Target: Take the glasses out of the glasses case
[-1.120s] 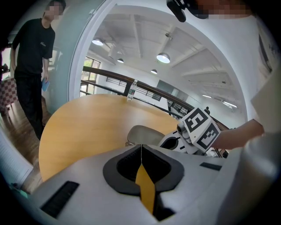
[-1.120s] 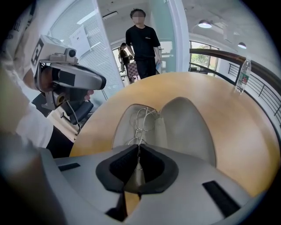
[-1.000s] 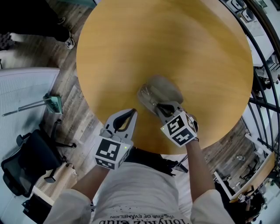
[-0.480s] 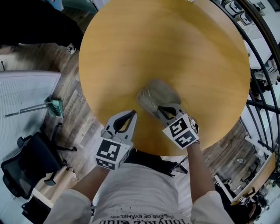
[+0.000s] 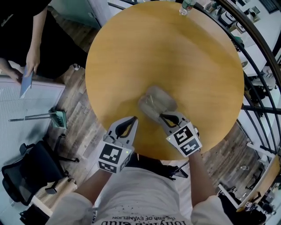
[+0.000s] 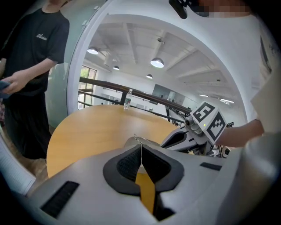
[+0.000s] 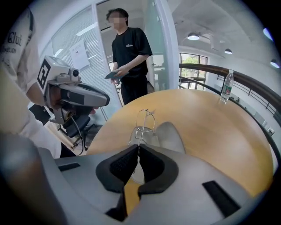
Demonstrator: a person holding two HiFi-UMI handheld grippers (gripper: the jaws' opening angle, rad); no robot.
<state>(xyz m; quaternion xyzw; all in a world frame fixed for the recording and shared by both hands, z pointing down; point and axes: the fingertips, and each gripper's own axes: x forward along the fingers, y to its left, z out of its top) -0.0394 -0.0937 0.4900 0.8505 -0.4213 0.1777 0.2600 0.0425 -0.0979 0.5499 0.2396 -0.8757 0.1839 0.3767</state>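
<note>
— Both pairs of jaws: how do they stand?

— Each pair is pressed together. The right gripper (image 7: 138,147) has its jaws clamped on the thin wire frame of the glasses (image 7: 144,119). In the right gripper view a lens loop sticks up past the jaw tips. The left gripper (image 6: 141,147) has its jaws closed tip to tip, with only a hairline seam between the pads and nothing held.

— Where is the glasses case?

— The glasses case (image 5: 156,102) is grey and lies open on the round wooden surface (image 5: 175,52), close to the person's edge. The right gripper's tips reach into its near end in the head view. The glasses stand over that same end, above the paler half of the case, with the darker lid half just to the right of them. Whether the bottom of the frame touches the case I cannot tell.

— And the left one, is it touching anything?

— It sits at the rim of the surface, just beside the case on the left, with its tips pointing toward it. From the head view there seems to be a small gap between them.

— Anything else on the surface?

— One clear bottle (image 5: 186,6) stands upright at the far edge, well apart from the case, in front of a dark railing (image 7: 246,77). A person in a black shirt (image 7: 130,48) stands off to the side on the floor.
</note>
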